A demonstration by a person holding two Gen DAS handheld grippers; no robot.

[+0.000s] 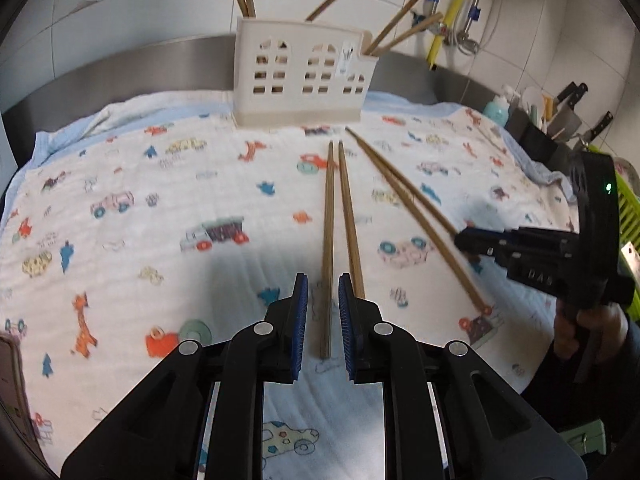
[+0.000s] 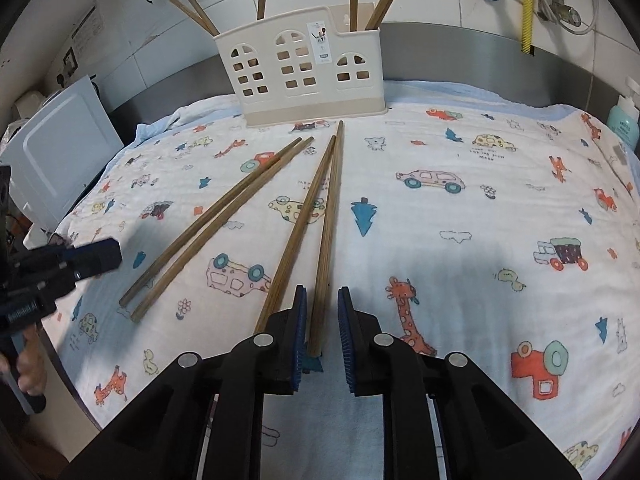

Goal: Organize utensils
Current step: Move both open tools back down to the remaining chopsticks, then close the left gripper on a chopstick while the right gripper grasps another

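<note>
A: Left wrist view first. The left gripper (image 1: 323,312) has its jaws a narrow gap apart, straddling one chopstick of the left pair (image 1: 329,240); the pads don't look pressed on it, so I'd call it released. The pair lies on the printed cloth (image 1: 120,184) covering the desk, long axis running from 6 to 12 o'clock toward the white holder (image 1: 304,76).

B: And the other pair (image 1: 416,216)?

A: At 2 o'clock, slanting from the holder down to 4 o'clock, with the right gripper (image 1: 466,238) over it.

B: Right wrist view?

A: The right gripper (image 2: 322,322) also straddles one stick of the right pair (image 2: 320,216), jaws slightly apart, nothing clamped. Those sticks point toward 12 o'clock at the holder (image 2: 304,68); the left pair (image 2: 216,224) slants toward 8 o'clock.

B: Handling?

A: Thin, stiff, light wood, likely to roll or pivot. I'd grip near the thick near end.
</note>
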